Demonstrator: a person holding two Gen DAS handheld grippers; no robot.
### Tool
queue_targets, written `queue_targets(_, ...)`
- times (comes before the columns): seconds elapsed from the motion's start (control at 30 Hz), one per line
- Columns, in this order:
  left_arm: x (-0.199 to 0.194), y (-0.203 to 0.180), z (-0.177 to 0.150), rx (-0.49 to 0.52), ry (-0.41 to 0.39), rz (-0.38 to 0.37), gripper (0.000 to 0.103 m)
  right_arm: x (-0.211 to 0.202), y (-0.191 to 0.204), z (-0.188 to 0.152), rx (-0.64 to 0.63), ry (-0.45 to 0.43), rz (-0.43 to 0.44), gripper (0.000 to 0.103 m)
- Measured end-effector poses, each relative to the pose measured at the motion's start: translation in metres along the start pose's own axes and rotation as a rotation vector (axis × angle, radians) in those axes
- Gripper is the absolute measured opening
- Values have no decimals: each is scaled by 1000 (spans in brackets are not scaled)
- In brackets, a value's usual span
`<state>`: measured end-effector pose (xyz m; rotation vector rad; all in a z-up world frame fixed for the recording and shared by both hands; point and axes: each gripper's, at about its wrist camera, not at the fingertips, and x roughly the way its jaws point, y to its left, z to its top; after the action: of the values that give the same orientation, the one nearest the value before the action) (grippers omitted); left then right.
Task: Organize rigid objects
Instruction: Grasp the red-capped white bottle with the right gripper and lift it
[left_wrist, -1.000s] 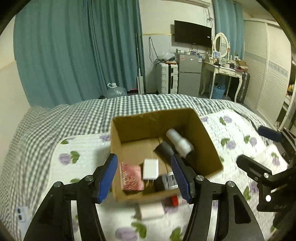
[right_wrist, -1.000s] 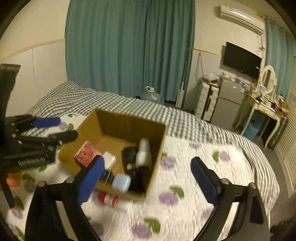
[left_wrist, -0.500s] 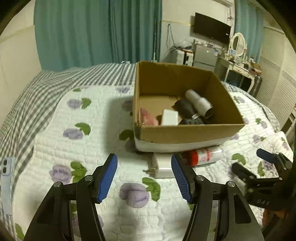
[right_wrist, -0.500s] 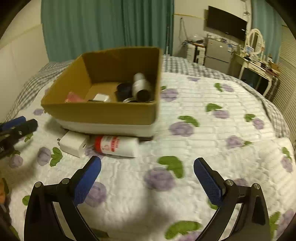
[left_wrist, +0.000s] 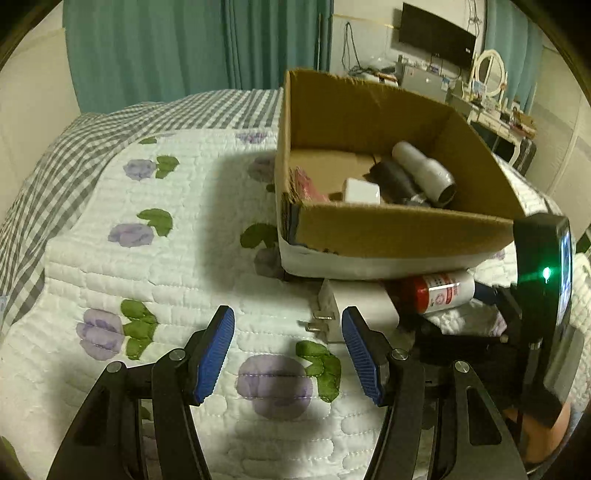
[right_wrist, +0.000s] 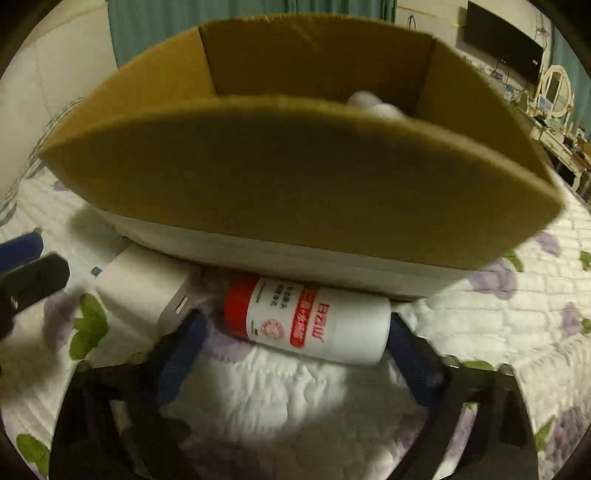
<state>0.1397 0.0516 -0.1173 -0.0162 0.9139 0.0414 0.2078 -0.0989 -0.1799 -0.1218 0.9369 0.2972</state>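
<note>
1. Nearest in the right wrist view, the right gripper (right_wrist: 295, 343) sits low over the quilted bed (right_wrist: 295, 406), its blue fingers (right_wrist: 177, 354) on either side of a white bottle with a red cap end (right_wrist: 310, 325). Its fingers have just been closing, with the bottle lying on its side between them; the picture is too blurred to say whether the pads touch it, so no firm pinch can be told.
2. Nearest in the left wrist view, the left gripper (left_wrist: 288, 354) has its fingers (left_wrist: 216, 354) spread wide with only the flowered quilt between them.
3. Just beyond the left fingertips lies a white charger block (left_wrist: 354, 310) on the bed, its metal prongs pointing towards the left gripper. It lies just beside the bottle's red end and against the foot of the box.
4. Behind both things stands an open cardboard box (left_wrist: 399, 232) on the bed. The bottle lies along the foot of its near wall.
5. Inside the box are a small white cube (left_wrist: 362, 190), a dark cylinder (left_wrist: 395, 179), a white and silver cylinder (left_wrist: 424, 171) and a red patterned packet (left_wrist: 306, 184) at the left wall.
6. Farthest off, teal curtains (left_wrist: 184, 48) hang behind the bed, and a dark screen (left_wrist: 436, 37) is on the wall.
</note>
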Motion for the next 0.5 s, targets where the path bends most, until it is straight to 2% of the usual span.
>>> queue_targets(0.07, 3, -4, -2, 11, 11, 3, 63, 1, -6, 0, 27, -6, 5, 80)
queue_targets(0.27, -5, -28, -5, 67, -2, 0, 63, -25, -23, -14, 33, -9, 22, 80)
queue_targets(0.43, 3, -51, -1, 94, 22, -33, 63, -58, -62, -25, 114, -44, 7, 80)
queue_targets(0.5, 10, -61, 1, 107, 41, -34, 63, -61, -74, -26, 163, -54, 28, 80)
